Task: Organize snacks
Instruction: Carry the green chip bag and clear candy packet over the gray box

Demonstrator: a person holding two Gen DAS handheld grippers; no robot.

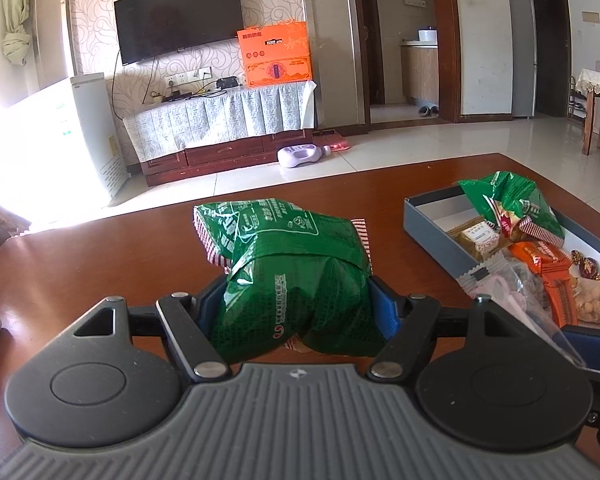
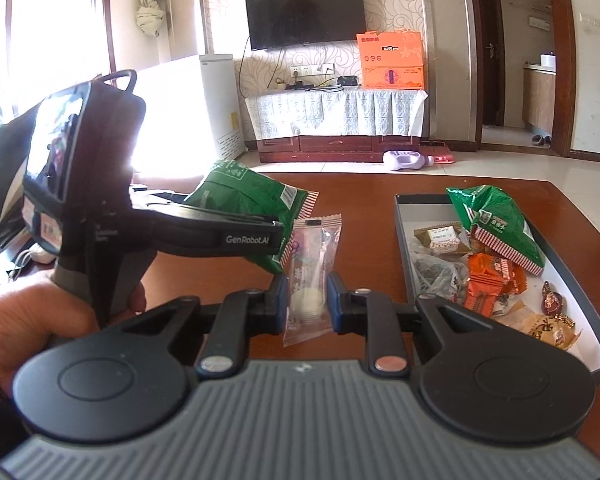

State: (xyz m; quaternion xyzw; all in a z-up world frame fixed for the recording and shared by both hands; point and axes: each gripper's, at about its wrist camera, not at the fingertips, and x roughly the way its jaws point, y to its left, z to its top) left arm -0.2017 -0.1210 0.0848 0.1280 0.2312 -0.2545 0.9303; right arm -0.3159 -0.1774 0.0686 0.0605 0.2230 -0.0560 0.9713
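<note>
The table (image 1: 100,260) is dark red-brown wood and carries everything. Toward its right edge lies the tray (image 2: 400,216), a shallow grey box with a white floor, one short wall facing the far edge. Inside it, a green bag (image 2: 496,220) with red-striped ends leans at the far end, over a small tan packet (image 2: 440,236). Nearer sit an orange packet (image 2: 488,280), a crumpled clear wrapper (image 2: 436,272), a yellow-wrapped cake (image 2: 548,328) and a dark foil sweet (image 2: 552,300) by the right wall.

The left gripper (image 1: 298,312) points forward and slightly down over the middle of the table. Its blue pads press both sides of a big green pouch (image 1: 288,260), which bulges and creases between them; the pouch is held clear of the wood, left of the tray. In the right wrist view the same gripper reaches in from the left, its black body level, and the left hand (image 2: 28,320) wraps the handle from below, the fingers curled round it.

The right gripper (image 2: 306,300) sits just right of it, also tilted slightly down, near the tray's left wall. Its jaws are pinched on a slim clear packet (image 2: 312,264) with a pale round biscuit inside; the packet stands upright between the pads, its crimped top beside the pouch's striped end.
</note>
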